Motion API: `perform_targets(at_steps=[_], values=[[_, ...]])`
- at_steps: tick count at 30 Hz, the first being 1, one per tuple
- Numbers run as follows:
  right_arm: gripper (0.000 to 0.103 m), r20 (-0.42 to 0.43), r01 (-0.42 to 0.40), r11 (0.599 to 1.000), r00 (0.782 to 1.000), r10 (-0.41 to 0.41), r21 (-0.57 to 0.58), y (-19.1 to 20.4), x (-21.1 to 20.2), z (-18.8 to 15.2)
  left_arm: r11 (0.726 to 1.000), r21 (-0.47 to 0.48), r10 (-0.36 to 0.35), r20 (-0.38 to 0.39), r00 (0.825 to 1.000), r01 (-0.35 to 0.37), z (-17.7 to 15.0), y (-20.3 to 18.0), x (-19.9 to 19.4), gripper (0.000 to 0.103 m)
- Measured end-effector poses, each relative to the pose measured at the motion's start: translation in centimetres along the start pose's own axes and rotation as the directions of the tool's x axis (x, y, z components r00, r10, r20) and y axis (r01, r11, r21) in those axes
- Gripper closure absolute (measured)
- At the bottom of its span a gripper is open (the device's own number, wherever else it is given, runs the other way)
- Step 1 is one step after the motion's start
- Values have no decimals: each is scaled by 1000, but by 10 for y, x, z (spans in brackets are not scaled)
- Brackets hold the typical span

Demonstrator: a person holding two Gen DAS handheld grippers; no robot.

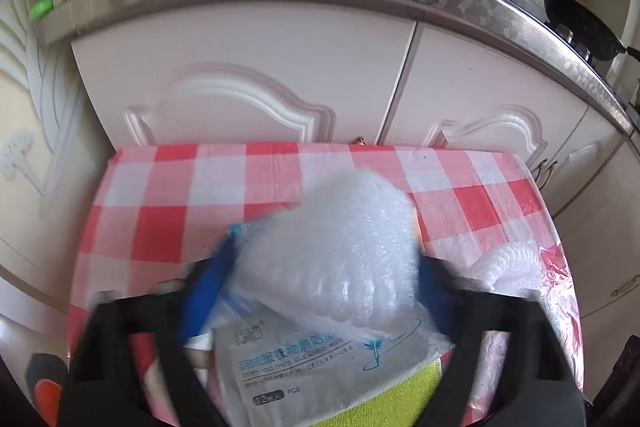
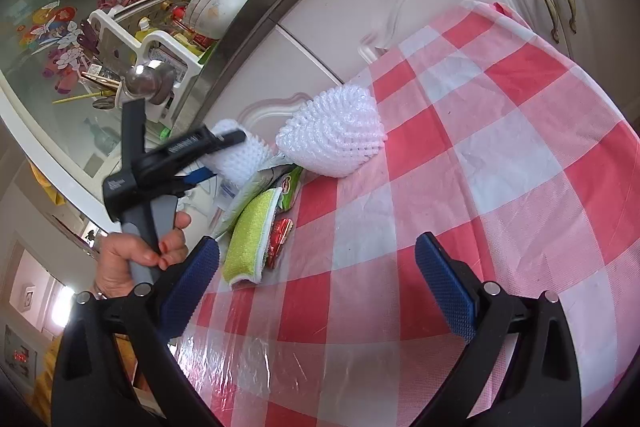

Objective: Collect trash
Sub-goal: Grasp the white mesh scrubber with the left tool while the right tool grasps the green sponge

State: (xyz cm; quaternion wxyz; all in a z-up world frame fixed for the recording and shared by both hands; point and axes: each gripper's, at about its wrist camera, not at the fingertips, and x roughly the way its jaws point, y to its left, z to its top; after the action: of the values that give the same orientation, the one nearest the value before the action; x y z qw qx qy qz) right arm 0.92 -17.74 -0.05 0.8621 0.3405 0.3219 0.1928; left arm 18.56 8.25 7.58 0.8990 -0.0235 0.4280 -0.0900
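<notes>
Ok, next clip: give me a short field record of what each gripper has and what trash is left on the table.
left gripper: shut on a white foam net
right gripper: open, empty, above the table
table: red and white checked cloth
second foam net: lying on the cloth, free
pile beside it: wipes packet, yellow-green cloth, red wrapper

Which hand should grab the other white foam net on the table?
Right. The right gripper is open and empty, and the loose foam net lies ahead of it. The left gripper is already shut on a foam net.
</notes>
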Motion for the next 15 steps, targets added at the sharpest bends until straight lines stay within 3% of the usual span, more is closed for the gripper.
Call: perform_targets(at_steps=[7, 15], values=[[4, -24, -7, 999, 1000, 6, -48, 9, 6, -2, 998, -46, -30, 53, 998, 33, -16, 8, -10, 60], [4, -133, -132, 991, 983, 127, -27, 25, 35, -9, 985, -128, -97, 114, 989, 112, -47, 28, -47, 62]])
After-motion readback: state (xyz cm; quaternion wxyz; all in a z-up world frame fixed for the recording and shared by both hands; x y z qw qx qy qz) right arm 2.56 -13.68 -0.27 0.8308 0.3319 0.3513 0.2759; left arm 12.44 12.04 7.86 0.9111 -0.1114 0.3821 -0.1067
